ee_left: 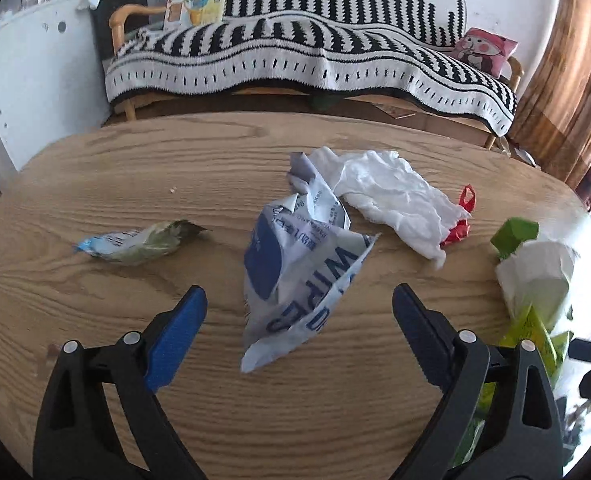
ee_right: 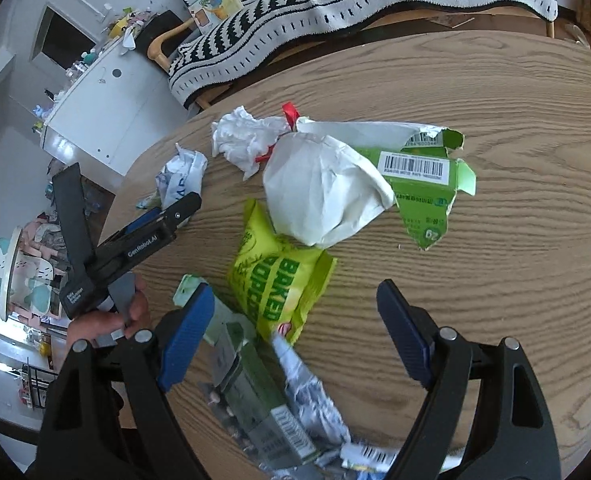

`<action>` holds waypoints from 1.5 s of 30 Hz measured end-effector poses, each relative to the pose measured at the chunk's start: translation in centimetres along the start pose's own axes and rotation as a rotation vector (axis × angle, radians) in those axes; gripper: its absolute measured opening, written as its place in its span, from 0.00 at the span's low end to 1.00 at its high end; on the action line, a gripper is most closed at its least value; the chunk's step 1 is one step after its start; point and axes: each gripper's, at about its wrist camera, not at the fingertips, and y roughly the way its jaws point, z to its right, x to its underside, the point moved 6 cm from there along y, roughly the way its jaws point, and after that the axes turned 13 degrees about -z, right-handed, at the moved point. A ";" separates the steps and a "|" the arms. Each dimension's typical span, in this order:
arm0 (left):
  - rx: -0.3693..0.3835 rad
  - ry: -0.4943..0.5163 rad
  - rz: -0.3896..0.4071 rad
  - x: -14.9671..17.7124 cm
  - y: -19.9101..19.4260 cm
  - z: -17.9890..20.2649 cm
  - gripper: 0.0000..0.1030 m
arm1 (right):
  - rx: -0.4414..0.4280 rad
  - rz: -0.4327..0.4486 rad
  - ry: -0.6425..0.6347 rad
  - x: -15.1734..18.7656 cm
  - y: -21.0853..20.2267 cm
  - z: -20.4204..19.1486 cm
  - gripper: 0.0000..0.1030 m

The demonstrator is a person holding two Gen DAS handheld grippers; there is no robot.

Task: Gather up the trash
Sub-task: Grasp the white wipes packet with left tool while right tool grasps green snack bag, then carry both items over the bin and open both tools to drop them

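1. Left hand-held gripper point(ee_left: 299, 300) hangs low over the wooden worktop point(ee_left: 135, 168) with its jaws spread wide, nothing between the pads; the crumpled blue-and-white wipes wrapper point(ee_left: 295, 264) lies on the wood right in front of it, its near end reaching in between the two fingertips but not touching either as far as I can see.
2. Left of that wrapper, well apart, there's a small squashed snack packet point(ee_left: 135, 244) in pale blue and green; behind and to the right, a scrunched white plastic bag point(ee_left: 395, 196) with red handles touches the wrapper's far end.
3. Right hand-held gripper point(ee_right: 295, 304) is also wide open and holding nothing; it hovers over a yellow-green baked popcorn bag point(ee_right: 279, 276) lying flat on the worktop.
4. Just past the popcorn bag sits a torn green carton point(ee_right: 423, 184) with a barcode, a crumpled white paper point(ee_right: 323, 188) lying on top of it.
5. Close under the right wrist camera there's a blurry pile: a green box point(ee_right: 255, 392) and some silvery crinkled foil point(ee_right: 307, 392); too smeared to say more.
6. Beyond the worktop, a sofa with a black-and-white striped throw point(ee_left: 295, 48) and a pink cartoon cushion point(ee_left: 483, 50).
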 end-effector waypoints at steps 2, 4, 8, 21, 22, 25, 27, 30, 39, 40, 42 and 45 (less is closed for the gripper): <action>0.026 -0.009 -0.023 -0.3 0.5 0.2 0.43 | -0.010 -0.007 0.007 -0.1 0.3 0.0 0.78; 0.028 -0.013 -0.035 -0.2 0.5 0.2 0.37 | -0.022 -0.017 0.009 -0.3 0.7 -0.1 0.78; 0.025 -0.041 -0.017 0.0 -1.5 -0.1 0.35 | -0.027 -0.034 -0.005 -0.7 2.0 -1.4 0.78; 0.050 0.033 0.050 1.9 -7.3 5.5 0.34 | 0.040 0.133 -0.082 0.3 -4.2 -3.0 0.37; 0.064 0.057 0.056 2.2 -7.9 7.0 0.34 | 0.076 0.144 -0.077 0.8 -5.5 -2.2 0.37; 0.089 0.126 0.064 3.4 -9.2 11.1 0.34 | 0.169 0.168 -0.056 2.3 -8.6 0.5 0.37; 0.127 0.201 0.071 4.6 -10.2 15.2 0.34 | 0.243 0.183 -0.022 3.8 -10.8 3.1 0.37; 0.173 0.292 0.069 6.6 -11.1 20.9 0.34 | 0.298 0.205 0.055 6.5 -14.4 7.8 0.37; 0.335 0.592 -0.003 15.5 -11.5 39.7 0.34 | 0.434 0.285 0.325 17.1 -25.2 23.2 0.37; 0.351 0.616 -0.013 16.4 -11.5 41.1 0.34 | 0.447 0.293 0.358 18.5 -26.3 24.9 0.37; 0.391 0.682 -0.032 19.1 -11.6 45.2 0.34 | 0.464 0.314 0.438 21.6 -28.4 28.6 0.37; 0.434 0.779 -0.045 22.9 -11.9 50.3 0.34 | 0.487 0.331 0.543 25.8 -30.9 33.6 0.37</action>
